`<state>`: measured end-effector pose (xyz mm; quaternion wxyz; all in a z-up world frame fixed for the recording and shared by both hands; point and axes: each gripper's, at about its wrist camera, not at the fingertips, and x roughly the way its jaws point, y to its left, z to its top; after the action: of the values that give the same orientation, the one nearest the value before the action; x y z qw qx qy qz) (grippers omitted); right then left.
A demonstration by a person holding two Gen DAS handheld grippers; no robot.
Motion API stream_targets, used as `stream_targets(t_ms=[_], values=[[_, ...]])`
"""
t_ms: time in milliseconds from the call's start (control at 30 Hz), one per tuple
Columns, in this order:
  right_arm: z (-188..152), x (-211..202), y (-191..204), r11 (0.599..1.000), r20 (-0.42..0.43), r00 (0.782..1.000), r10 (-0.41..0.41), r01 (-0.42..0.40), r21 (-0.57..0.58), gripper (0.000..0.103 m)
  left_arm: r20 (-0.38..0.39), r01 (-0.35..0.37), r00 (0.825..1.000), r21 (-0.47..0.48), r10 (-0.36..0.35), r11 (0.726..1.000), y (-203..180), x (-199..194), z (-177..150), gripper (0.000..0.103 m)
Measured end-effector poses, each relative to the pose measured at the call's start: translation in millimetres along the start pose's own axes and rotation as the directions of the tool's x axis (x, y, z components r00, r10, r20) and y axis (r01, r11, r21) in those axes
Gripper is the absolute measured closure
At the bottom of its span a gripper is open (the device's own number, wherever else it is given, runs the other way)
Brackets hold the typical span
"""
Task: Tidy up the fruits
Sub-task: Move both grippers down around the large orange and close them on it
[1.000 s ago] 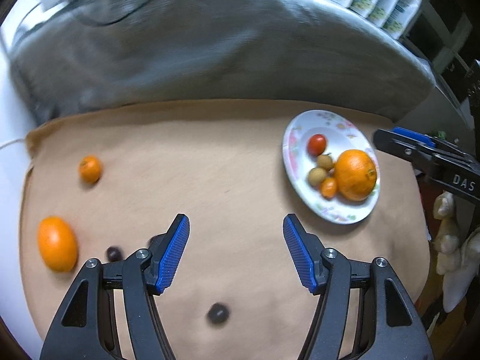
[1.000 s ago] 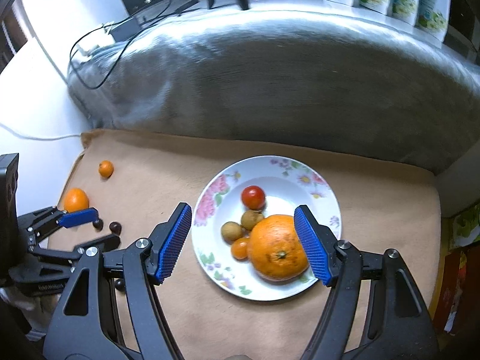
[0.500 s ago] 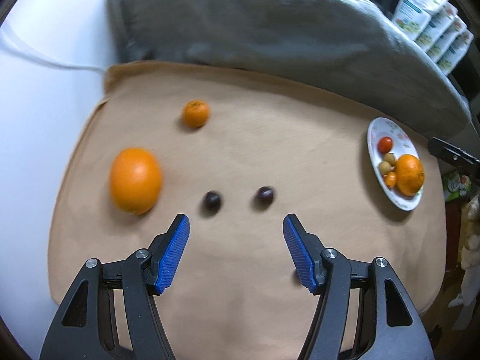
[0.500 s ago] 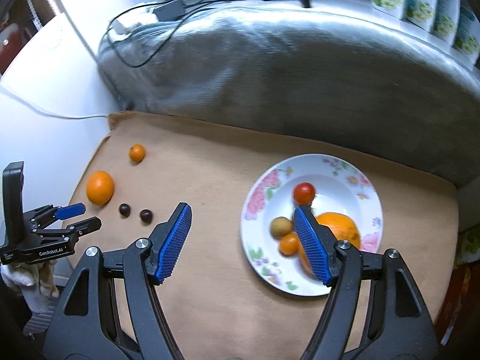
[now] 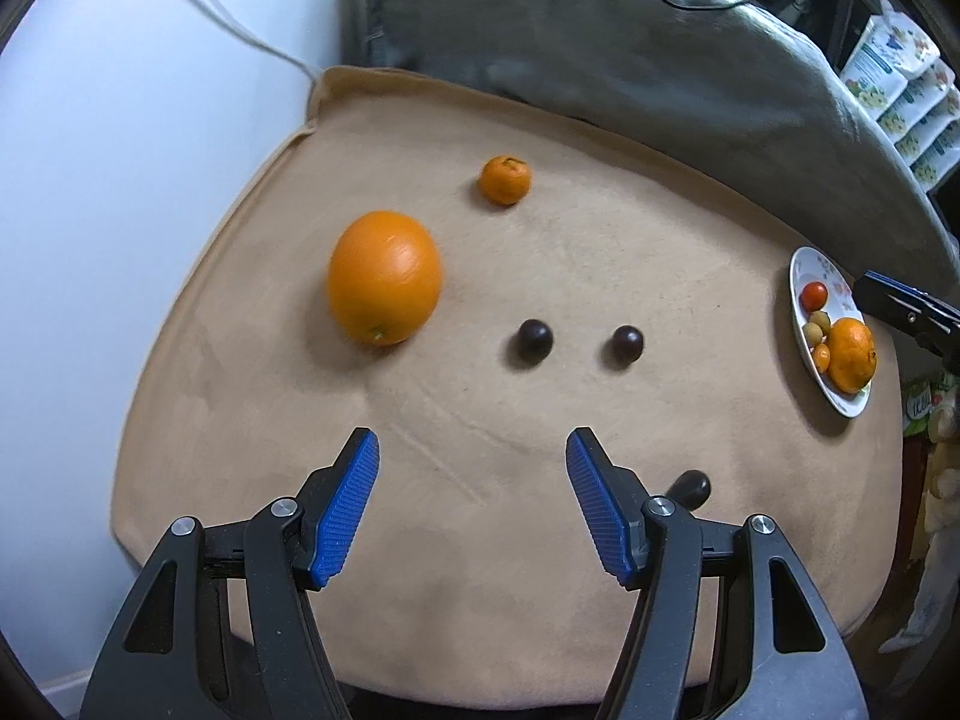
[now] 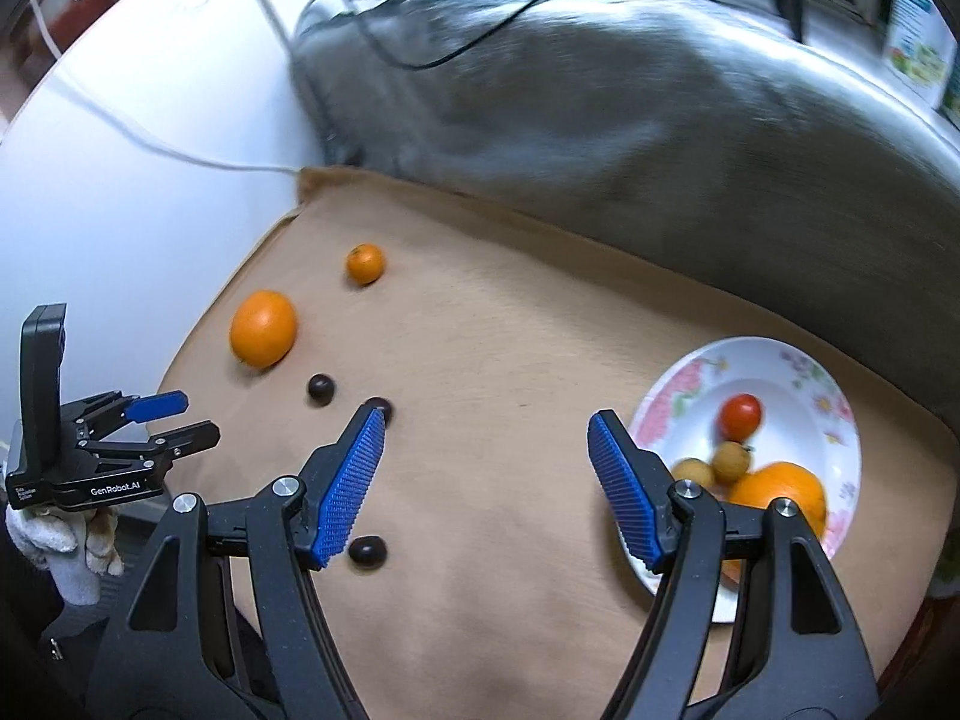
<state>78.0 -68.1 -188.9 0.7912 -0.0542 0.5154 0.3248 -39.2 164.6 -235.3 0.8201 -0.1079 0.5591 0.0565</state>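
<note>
On the tan mat [image 5: 540,276] [image 6: 510,360] lie a large orange [image 5: 384,285] [image 6: 263,328], a small tangerine [image 5: 506,180] [image 6: 365,263] and three dark round fruits [image 5: 533,338] [image 5: 626,342] [image 5: 693,487]. A flowered white plate [image 5: 801,276] [image 6: 678,396] at the right holds a big orange [image 6: 777,495], a red tomato [image 6: 741,414] and small yellowish fruits. My left gripper [image 5: 473,507] is open and empty, hovering short of the two dark fruits. My right gripper [image 6: 485,483] is open and empty over bare mat, left of the plate.
A grey padded cover [image 6: 600,108] with black cables runs along the far side of the mat. White surface [image 5: 120,180] with a white cord lies to the left. Printed pouches [image 5: 900,96] stand at the far right. A gloved hand [image 6: 66,546] holds the left gripper.
Both grippers have swung leftward. The loose oranges and dark fruits now sit ahead of the left gripper; the plate has slid to the right edge of both views. Jaws unchanged.
</note>
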Motion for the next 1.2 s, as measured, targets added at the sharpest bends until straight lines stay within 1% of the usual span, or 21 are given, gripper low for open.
stream_targets(t_ms=[333, 600, 800, 900, 1067, 1200], values=[[8, 36, 37, 0.996, -0.059, 0.996, 0.068, -0.071, -0.052, 0.031, 0.004, -0.001, 1.0, -0.082, 0.002, 0.997, 33, 3, -7, 0.038], [29, 69, 67, 0.987, -0.113, 0.985, 0.133, -0.142, -0.08, 0.031, 0.024, 0.025, 0.999, -0.142, -0.022, 0.99, 62, 8, 2, 0.038], [45, 105, 92, 0.976, -0.168, 0.968, 0.187, -0.202, -0.077, 0.03, 0.041, 0.066, 0.997, -0.159, -0.06, 0.985, 76, 17, 15, 0.038], [54, 123, 102, 0.969, -0.186, 0.956, 0.227, -0.241, -0.06, 0.03, 0.041, 0.094, 0.995, -0.142, -0.089, 0.985, 78, 25, 21, 0.038], [66, 148, 116, 0.952, -0.217, 0.93, 0.296, -0.307, -0.018, 0.03, 0.035, 0.14, 0.99, -0.118, -0.136, 0.983, 77, 38, 30, 0.038], [70, 164, 127, 0.944, -0.243, 0.917, 0.316, -0.33, -0.018, 0.03, 0.027, 0.156, 0.988, -0.137, -0.153, 0.978, 80, 48, 36, 0.038]])
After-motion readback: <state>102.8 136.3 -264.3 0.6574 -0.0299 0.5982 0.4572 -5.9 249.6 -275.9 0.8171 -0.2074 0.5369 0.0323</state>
